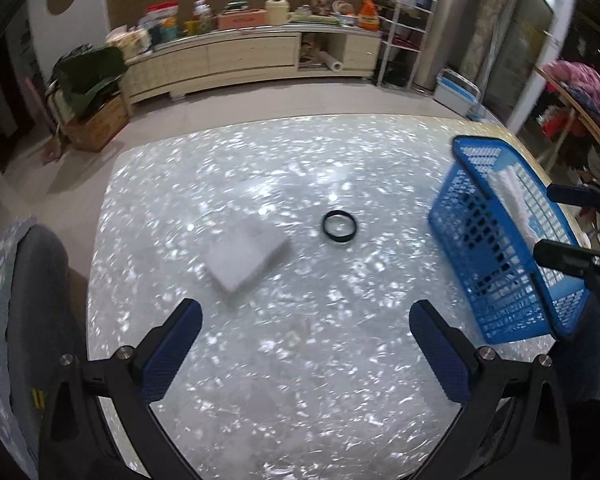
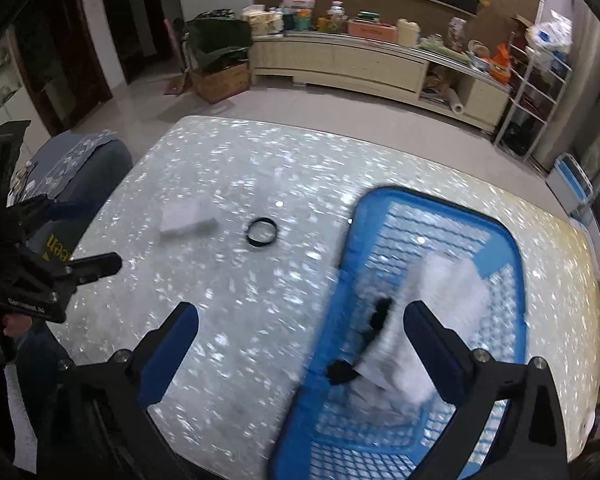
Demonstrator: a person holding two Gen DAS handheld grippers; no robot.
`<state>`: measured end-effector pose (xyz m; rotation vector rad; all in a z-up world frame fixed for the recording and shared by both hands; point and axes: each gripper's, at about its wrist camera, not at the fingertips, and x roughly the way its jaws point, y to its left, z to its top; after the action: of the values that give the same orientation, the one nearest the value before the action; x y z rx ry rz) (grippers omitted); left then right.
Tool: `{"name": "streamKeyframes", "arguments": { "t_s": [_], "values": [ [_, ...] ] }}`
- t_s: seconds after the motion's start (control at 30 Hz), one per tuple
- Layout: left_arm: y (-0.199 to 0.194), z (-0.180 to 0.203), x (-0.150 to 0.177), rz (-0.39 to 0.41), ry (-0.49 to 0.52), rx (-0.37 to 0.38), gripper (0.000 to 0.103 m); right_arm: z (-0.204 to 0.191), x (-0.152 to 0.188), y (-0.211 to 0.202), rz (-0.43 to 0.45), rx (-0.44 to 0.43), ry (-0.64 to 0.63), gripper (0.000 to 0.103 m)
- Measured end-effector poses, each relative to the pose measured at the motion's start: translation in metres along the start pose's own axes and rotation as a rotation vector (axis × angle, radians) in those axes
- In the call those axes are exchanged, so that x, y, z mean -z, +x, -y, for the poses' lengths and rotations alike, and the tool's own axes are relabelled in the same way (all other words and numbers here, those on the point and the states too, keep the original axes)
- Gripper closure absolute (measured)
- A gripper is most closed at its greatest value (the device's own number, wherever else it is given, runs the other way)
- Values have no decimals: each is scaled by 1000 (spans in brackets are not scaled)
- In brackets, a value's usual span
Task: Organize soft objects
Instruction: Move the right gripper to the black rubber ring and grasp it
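- A table (image 1: 300,360) with a glittering, shell-flecked top fills both views.
- A folded white cloth (image 1: 246,258) lies near its middle — a black ring (image 1: 339,227) just beside it.
- A blue basket (image 2: 500,240) stands on the right side.

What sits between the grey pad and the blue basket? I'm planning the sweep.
Only a black ring lies between the grey pad and the blue basket; both wrist views show it.
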<state>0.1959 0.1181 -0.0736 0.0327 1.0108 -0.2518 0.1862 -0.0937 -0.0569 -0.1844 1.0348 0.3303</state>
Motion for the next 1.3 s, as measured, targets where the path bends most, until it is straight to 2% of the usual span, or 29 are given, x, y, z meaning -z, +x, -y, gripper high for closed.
{"name": "streamKeyframes", "arguments": {
  "t_s": [0.3, 0.47, 0.6, 0.77, 1.13, 1.23, 1.3],
  "values": [
    [-6, -51, 7, 23, -118, -37, 0, -48, -31, 44, -54, -71, -53, 0],
    [3, -71, 3, 13, -146, -64, 0, -65, -51, 78, -101, -71, -50, 0],
    [16, -82, -3, 1, -158, -69, 0, -68, -60, 100, -146, -76, -19, 5],
    [35, -92, -9, -25, -141, -49, 0, -76, -67, 122, -191, -60, -9, 5],
    [79, -103, -17, -89, -98, -57, 0, -69, -75, 169, -286, -52, 40, 20],
    [90, -104, -18, -99, -99, -41, 0, -64, -76, 185, -312, -34, 36, 34],
    [98, -104, -17, -107, -97, -28, 0, -61, -74, 193, -328, -21, 34, 39]
  ]
}}
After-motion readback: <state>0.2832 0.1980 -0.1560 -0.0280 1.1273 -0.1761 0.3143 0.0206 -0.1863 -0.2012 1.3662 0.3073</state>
